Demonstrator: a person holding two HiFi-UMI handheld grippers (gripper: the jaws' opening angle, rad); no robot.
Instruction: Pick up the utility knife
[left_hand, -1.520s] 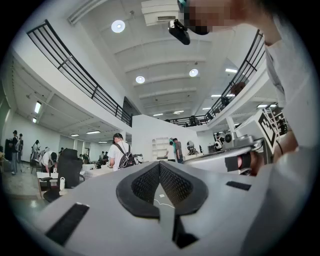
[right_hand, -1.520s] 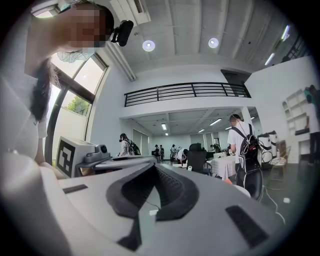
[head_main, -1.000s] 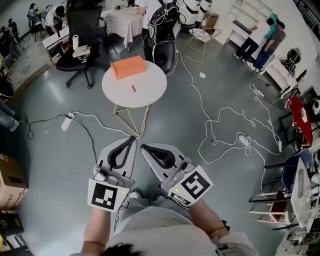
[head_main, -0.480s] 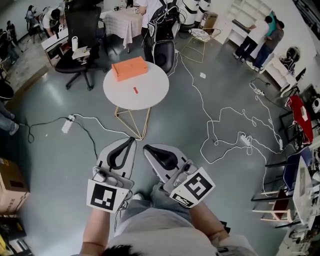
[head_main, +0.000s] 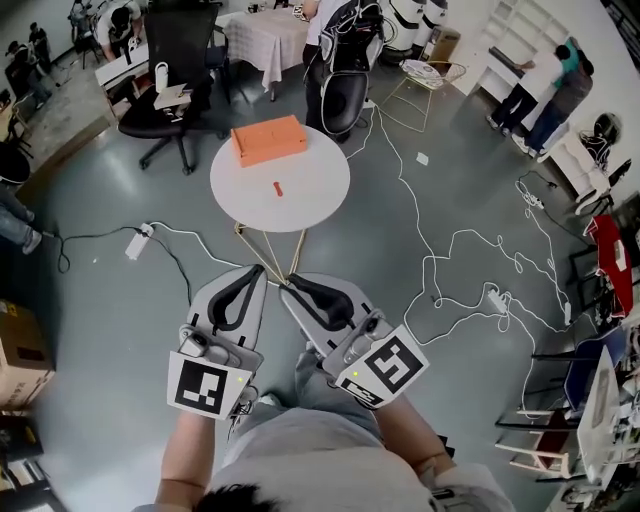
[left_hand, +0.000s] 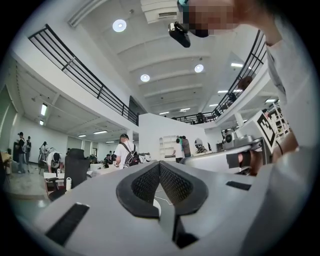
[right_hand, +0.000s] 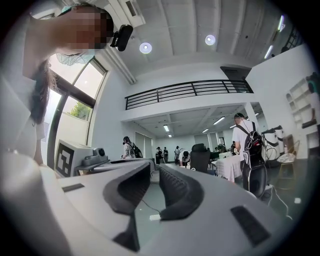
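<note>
The utility knife (head_main: 277, 187) is a small red item lying near the middle of a round white table (head_main: 315, 180), some way ahead of me. Both grippers are held low in front of my body, short of the table and apart from the knife. My left gripper (head_main: 262, 269) (left_hand: 160, 163) is shut, its tips touching, with nothing in it. My right gripper (head_main: 288, 284) (right_hand: 155, 168) shows a narrow gap between its tips and holds nothing. The knife shows in neither gripper view.
An orange box (head_main: 268, 139) sits on the table's far side. The table has gold wire legs (head_main: 265, 245). White cables (head_main: 440, 260) and a power strip (head_main: 137, 243) lie on the grey floor. A black office chair (head_main: 180, 80) stands beyond; people (head_main: 545, 85) stand far right.
The table and knife sit slightly lower and nearer in the head view. Both grippers keep the same pose in front of my body.
</note>
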